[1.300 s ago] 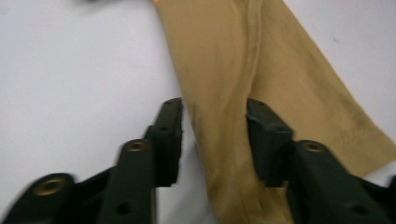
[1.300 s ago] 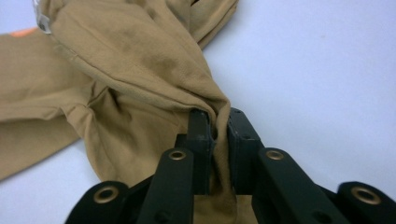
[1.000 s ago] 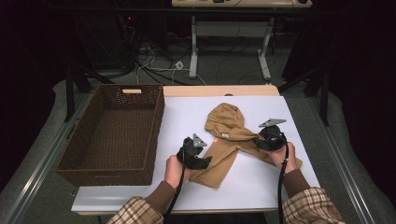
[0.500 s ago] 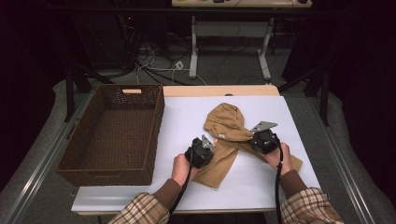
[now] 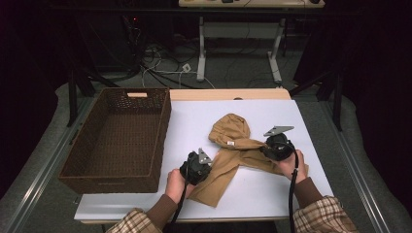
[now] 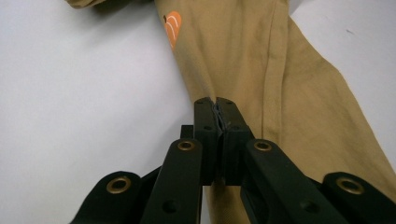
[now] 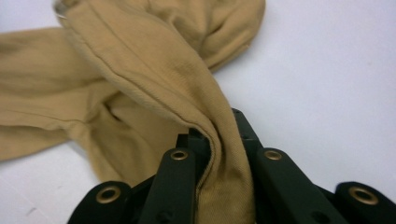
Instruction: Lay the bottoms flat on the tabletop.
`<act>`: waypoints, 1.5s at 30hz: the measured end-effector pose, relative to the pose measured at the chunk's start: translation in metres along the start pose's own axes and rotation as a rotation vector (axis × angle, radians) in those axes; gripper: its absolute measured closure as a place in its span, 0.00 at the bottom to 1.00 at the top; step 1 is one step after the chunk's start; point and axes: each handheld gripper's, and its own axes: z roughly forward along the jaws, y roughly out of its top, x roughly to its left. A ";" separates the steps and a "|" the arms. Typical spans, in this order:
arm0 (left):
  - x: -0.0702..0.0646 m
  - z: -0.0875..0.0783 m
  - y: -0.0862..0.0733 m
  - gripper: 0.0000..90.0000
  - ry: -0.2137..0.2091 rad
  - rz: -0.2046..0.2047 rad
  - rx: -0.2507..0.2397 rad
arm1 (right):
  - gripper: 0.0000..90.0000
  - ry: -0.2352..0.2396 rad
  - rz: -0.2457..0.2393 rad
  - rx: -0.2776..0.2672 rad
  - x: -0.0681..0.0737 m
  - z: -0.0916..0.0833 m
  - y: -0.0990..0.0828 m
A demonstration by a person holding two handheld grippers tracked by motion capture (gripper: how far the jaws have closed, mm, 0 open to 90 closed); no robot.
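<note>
At far left the wicker basket (image 5: 116,141) stands empty on the bench (image 5: 194,121). My left tool (image 6: 215,103) has just closed, pinching one edge of the tan garment (image 5: 233,145) (lying crumpled mid-bench). My right tool (image 7: 219,126) has clamped a fold; lifting and placing remain.

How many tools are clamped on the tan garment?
2. The left tool pinches the tan garment at a fold on its near-left part; the right tool grips a bunched fold at its right side.
</note>
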 end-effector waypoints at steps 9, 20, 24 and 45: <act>0.006 0.007 0.004 0.77 -0.007 -0.010 -0.002 | 0.74 -0.008 -0.058 0.040 0.006 0.011 -0.002; 0.011 0.025 0.018 0.54 0.004 -0.053 -0.023 | 0.42 0.008 -0.187 0.012 0.029 0.013 0.010; 0.009 0.032 0.021 0.59 -0.003 -0.042 -0.031 | 0.62 0.002 -0.242 0.008 0.038 0.017 0.013; 0.010 0.022 0.018 0.98 -0.005 -0.039 -0.086 | 0.95 -0.030 -0.103 -0.118 0.018 -0.002 0.008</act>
